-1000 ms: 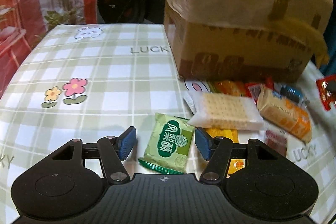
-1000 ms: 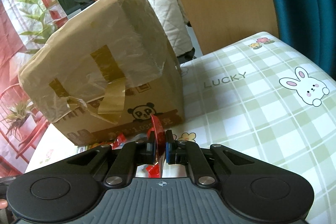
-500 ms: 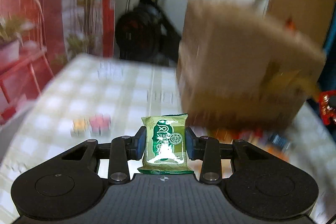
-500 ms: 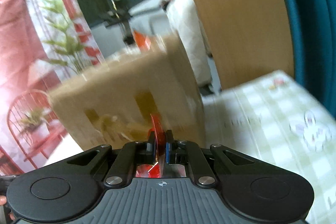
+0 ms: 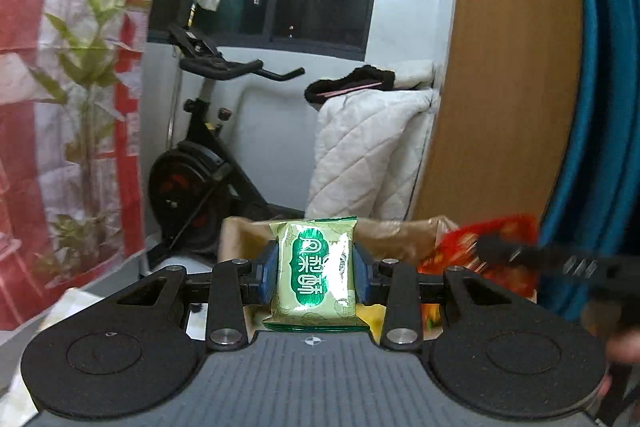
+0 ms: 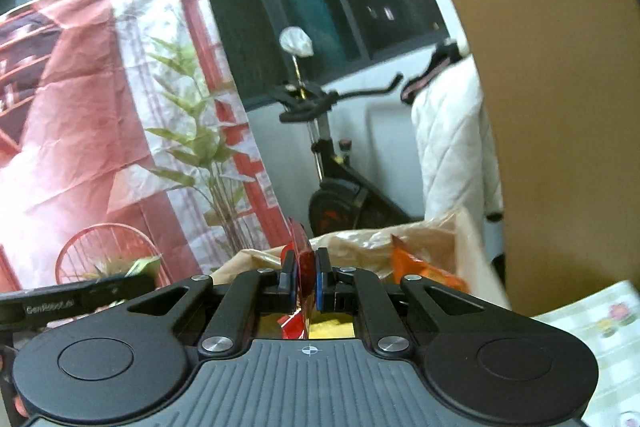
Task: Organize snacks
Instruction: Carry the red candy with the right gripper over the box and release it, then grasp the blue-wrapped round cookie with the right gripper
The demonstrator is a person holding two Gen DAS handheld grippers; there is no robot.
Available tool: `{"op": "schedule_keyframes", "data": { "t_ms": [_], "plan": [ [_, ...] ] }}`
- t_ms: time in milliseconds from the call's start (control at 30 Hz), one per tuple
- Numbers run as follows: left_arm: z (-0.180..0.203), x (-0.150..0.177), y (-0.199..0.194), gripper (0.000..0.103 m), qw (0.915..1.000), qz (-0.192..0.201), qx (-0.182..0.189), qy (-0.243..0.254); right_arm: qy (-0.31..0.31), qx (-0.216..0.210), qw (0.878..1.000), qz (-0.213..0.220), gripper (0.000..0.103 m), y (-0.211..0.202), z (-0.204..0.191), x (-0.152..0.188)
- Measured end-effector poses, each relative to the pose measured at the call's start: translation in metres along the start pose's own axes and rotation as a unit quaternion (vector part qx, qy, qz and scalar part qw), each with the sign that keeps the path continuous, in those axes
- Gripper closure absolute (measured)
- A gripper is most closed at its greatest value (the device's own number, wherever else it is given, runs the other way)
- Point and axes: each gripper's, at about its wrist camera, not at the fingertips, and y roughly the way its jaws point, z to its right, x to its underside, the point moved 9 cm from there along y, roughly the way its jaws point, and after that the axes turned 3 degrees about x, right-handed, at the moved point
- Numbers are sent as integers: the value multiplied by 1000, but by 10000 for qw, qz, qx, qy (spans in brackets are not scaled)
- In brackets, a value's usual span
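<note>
So I've got my left tongs [image 5: 314,275] clamped on the green snack packet [image 5: 314,273], blue pads pressing on both its sides, packet standing upright with the white lettering facing me. It's up in the air right in front of the open top of the cardboard box [image 5: 394,229], whose crinkly brown flaps show just behind it. My right tongs [image 6: 306,277] are nearly closed, pinching a thin red wrapper [image 6: 302,259] edge-on between the pads, and that one sits over the box opening too; in the left view it's the blurry red packet off to the right. Inside the box I can see something orange [image 6: 420,265] and a bit of yellow below the tongs, can't tell what exactly. A corner of the checked counter [image 6: 600,327] pokes in at the lower right. Behind everything there's an exercise bike [image 5: 200,163] and a white quilted jacket [image 5: 368,151].
</note>
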Motion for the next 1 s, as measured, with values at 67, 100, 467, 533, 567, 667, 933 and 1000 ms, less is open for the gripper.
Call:
{"op": "schedule_keyframes", "data": {
  "t_ms": [67,100,467,533,567,667,933,1000],
  "plan": [
    [4,1,26,57,9998,-200,5,-37,85,-10,9996,-270,74,22,-2,8],
    [3,4,36,52,9992,-383,23,-83,62,57,9995,-319,67,27,-1,11],
    [-18,38,-12,40,9983,-522,-40,-274,-444,146,9984,-306,59,-38,4,46],
    [-24,42,-29,40,9974,-595,-95,-399,-437,120,9984,-325,59,-53,5,55],
    [-27,46,-37,40,9968,-633,-124,-473,-420,111,9985,-335,59,-60,5,59],
    [-39,62,-56,40,9943,-765,-258,-698,-314,170,9984,-432,59,-77,12,77],
    [-69,130,-85,42,9807,-1291,-642,-1318,-127,322,9899,-1372,59,-81,30,166],
    [-72,144,-82,44,9782,-1384,-722,-1368,-299,362,9858,-1614,59,-76,29,185]
  ]
}}
